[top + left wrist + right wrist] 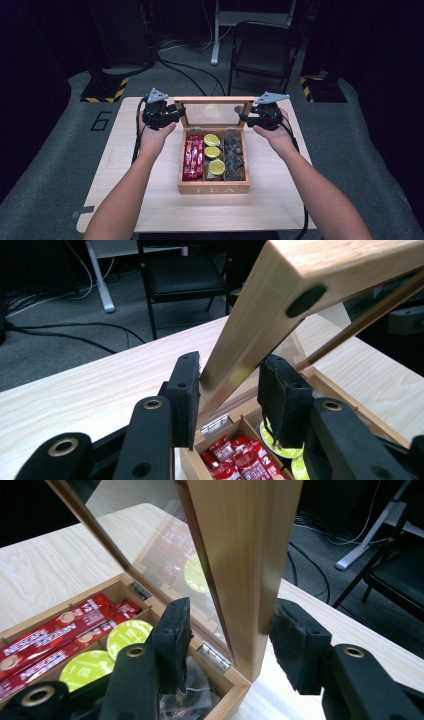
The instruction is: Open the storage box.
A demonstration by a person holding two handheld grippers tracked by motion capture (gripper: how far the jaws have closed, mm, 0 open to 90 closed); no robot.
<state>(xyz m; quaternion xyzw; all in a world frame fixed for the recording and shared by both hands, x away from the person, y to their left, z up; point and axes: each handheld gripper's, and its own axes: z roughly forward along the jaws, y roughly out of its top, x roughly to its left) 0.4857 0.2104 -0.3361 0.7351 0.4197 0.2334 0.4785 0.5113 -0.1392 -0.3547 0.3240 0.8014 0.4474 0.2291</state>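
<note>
wooden tea box (214, 188) sits at the middle of the pale table (125, 200), word "tea" on its front wall. its glass-paned lid (212, 113) stands raised at the back on hinges, tilted a little past upright.

left gripper (172, 116) at the lid's left frame edge, held in the left hand (155, 135). in the left gripper view (227, 390) the wooden frame (250, 335) runs up between the two black jaws; left pad touches the wood or is a hair off it, right pad stands just beside the frame with a narrow gap showing. jaws about a third open, straddling the frame; firm pinch not confirmed.

right gripper (248, 118) at the lid's right frame edge, in the right hand (272, 136). in the right gripper view (230, 630) the frame's wooden side (245, 570) rises between the jaws; the outer pad touches its corner, the inner pad sits apart on the glass side. partly open, around the frame, not clamped.

inside the box: red packets (193, 157) in the left compartment, three lime-green round pods (212, 151) in the middle, dark wrapped bits (233, 154) in the right.

folding chair (262, 47) stands on the grey floor beyond the table.
</note>
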